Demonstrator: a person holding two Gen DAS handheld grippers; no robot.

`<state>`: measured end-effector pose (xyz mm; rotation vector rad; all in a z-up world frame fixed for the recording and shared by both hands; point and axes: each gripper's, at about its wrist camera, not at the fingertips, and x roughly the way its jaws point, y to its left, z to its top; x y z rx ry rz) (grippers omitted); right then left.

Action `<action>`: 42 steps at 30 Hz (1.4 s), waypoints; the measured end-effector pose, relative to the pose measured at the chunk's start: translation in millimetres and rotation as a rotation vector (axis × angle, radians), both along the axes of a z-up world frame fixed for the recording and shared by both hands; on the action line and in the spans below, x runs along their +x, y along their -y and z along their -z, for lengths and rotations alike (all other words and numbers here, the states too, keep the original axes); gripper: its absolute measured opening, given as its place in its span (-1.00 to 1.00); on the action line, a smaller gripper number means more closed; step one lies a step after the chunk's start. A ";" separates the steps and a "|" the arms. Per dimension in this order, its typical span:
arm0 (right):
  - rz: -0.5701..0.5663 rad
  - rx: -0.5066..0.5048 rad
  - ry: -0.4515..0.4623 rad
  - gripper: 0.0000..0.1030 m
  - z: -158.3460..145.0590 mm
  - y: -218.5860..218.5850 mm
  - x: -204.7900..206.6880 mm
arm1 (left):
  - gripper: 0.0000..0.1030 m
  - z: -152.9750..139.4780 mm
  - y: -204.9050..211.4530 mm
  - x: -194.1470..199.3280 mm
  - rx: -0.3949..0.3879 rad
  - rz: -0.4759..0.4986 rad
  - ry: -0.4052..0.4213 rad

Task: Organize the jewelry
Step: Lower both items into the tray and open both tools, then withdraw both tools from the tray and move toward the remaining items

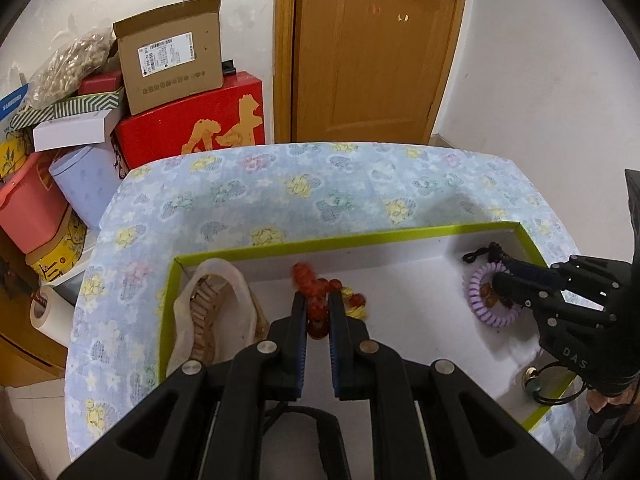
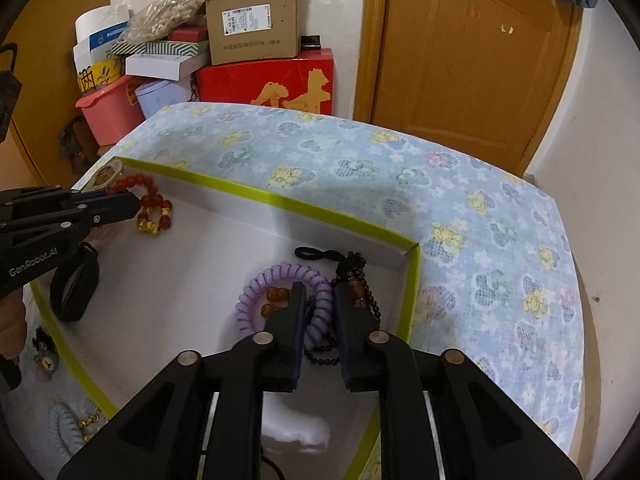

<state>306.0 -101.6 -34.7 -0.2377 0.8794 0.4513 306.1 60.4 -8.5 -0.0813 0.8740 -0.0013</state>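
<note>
A white box with a lime-green rim [image 1: 344, 240] [image 2: 280, 200] lies on the flowered table. My left gripper [image 1: 319, 298] is shut on a red bead bracelet [image 1: 316, 284] with gold beads, seen from the right wrist view [image 2: 154, 210] near the box's far left corner. My right gripper [image 2: 318, 294] is closed around a purple spiral hair tie [image 2: 280, 276] beside a dark bead necklace [image 2: 360, 280]; the hair tie also shows in the left wrist view [image 1: 492, 300]. A white bangle with a wooden bracelet [image 1: 224, 300] lies at the box's left end.
A black band [image 2: 76, 284] lies in the box's near left. Small charms and a pale coil [image 2: 60, 420] lie on the cloth outside the box. Stacked boxes and a pink bin [image 2: 112, 108] stand beyond the table's far left. A wooden door [image 1: 372, 48] is behind.
</note>
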 end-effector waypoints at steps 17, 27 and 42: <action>0.025 0.078 0.060 -0.28 -37.8 22.4 -47.3 | -0.53 -31.9 9.0 -46.1 0.041 0.012 0.064; 0.032 0.135 0.076 -0.28 -51.7 42.8 -123.9 | -0.53 -48.6 24.6 -122.4 0.008 0.006 0.106; 0.025 0.220 0.039 -0.28 -44.4 59.1 -234.5 | -0.26 -43.2 31.0 -232.0 -0.022 -0.062 0.112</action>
